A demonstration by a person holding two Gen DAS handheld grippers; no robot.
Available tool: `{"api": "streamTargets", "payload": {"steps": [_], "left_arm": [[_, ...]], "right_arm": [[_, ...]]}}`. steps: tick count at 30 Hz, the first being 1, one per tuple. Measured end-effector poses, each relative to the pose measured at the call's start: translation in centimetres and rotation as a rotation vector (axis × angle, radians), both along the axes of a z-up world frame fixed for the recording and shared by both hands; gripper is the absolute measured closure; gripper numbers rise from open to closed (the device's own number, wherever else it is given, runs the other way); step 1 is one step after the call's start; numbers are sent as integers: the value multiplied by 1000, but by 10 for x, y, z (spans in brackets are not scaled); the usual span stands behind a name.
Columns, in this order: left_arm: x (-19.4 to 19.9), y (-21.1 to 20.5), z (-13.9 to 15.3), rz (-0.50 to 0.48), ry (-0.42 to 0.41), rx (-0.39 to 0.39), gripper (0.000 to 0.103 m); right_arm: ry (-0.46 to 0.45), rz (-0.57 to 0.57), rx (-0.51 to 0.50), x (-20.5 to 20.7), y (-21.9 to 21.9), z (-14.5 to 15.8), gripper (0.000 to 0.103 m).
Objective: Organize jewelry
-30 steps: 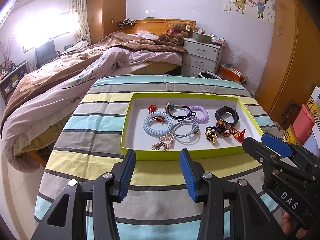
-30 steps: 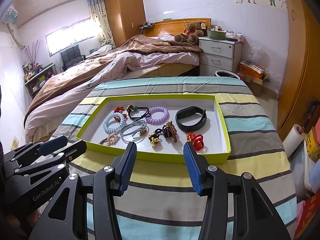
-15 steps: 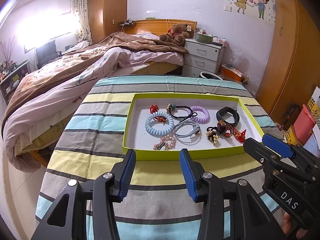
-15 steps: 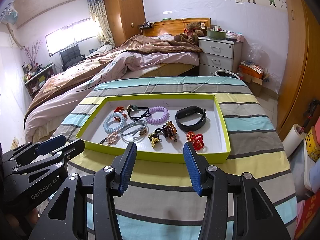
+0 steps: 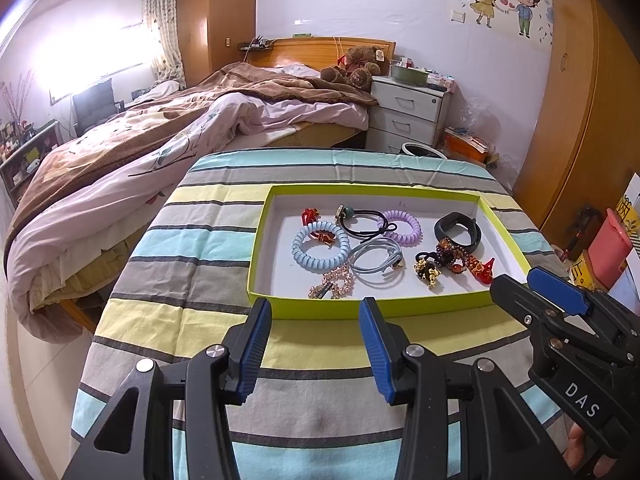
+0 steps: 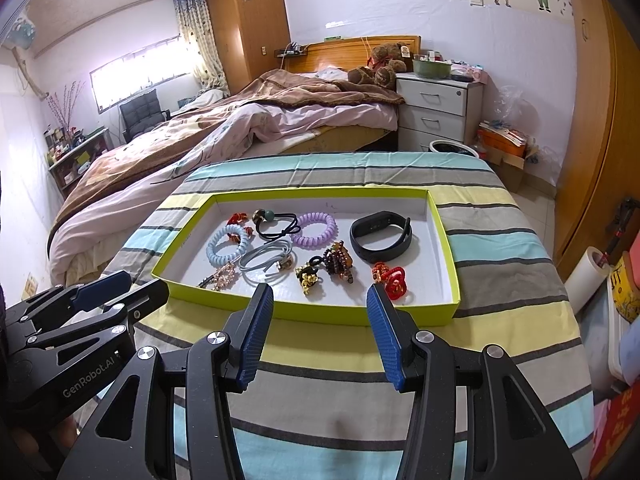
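Nearest me, my left hand-held gripper [image 5: 315, 344] hangs over the striped bench [image 5: 180, 240], jaws wide with nothing between them; my right hand-held gripper [image 6: 320, 336] beside it is equally wide and empty. Just beyond both sits the lime-green tray [image 5: 360, 307]. Inside it lie the jewelry pieces: a blue coil band [image 5: 320, 249], grey cord [image 5: 376, 264], purple coil band [image 5: 400, 227] and black wristband [image 6: 380, 236]. Farther off stands the bed [image 5: 160, 136].
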State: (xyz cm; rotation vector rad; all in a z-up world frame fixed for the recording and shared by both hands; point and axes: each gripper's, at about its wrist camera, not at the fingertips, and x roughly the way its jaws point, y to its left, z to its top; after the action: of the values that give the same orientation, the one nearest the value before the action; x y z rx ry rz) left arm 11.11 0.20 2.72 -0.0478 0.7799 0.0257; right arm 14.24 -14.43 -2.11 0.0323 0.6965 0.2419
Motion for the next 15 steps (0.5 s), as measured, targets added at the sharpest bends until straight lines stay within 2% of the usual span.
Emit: {"api": "streamTargets", "payload": {"steps": [15], "left_arm": [[1, 2, 0, 11, -2, -11, 58]], "right_arm": [[1, -2, -1, -1, 0, -1, 53]]}}
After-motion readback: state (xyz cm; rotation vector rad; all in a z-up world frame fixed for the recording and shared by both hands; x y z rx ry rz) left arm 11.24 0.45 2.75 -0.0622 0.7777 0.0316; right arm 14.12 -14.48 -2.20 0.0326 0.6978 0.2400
